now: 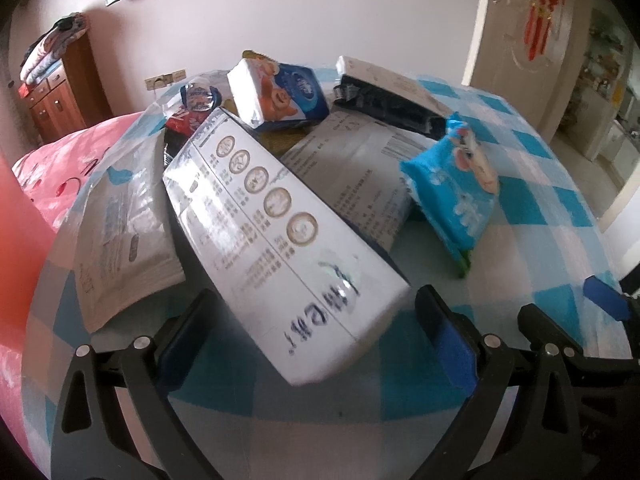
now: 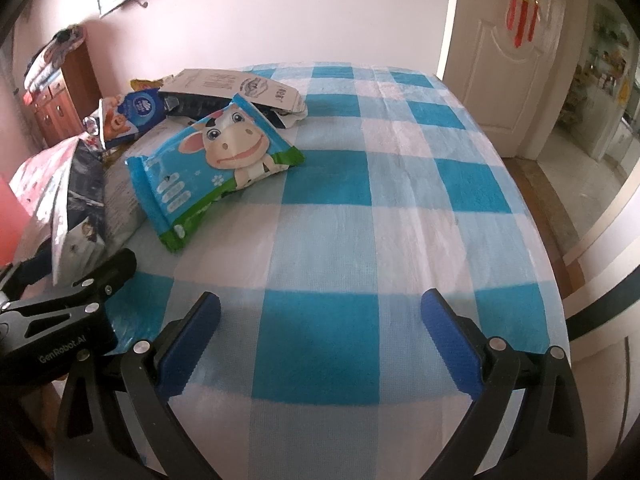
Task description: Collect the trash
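Observation:
A pile of trash lies on a table with a blue-and-white checked cloth point(image 2: 360, 208). In the left wrist view a long white printed carton point(image 1: 276, 240) reaches between the wide-open fingers of my left gripper point(image 1: 316, 320); neither finger visibly touches it. Around it lie a white flat pouch point(image 1: 120, 224), a tissue pack with a blue label point(image 1: 280, 92), a dark-and-white box point(image 1: 392, 96) and a blue cow-print wipes pack point(image 1: 456, 184). My right gripper point(image 2: 320, 316) is open and empty over bare cloth, right of the cow pack point(image 2: 216, 156). The left gripper also shows in the right wrist view point(image 2: 60, 300).
A pink-covered bed point(image 1: 60, 168) lies left of the table. A wooden cabinet point(image 1: 60, 92) stands against the far wall. A white door point(image 2: 504, 52) with a red hanging ornament is at the right, with an open doorway beyond it.

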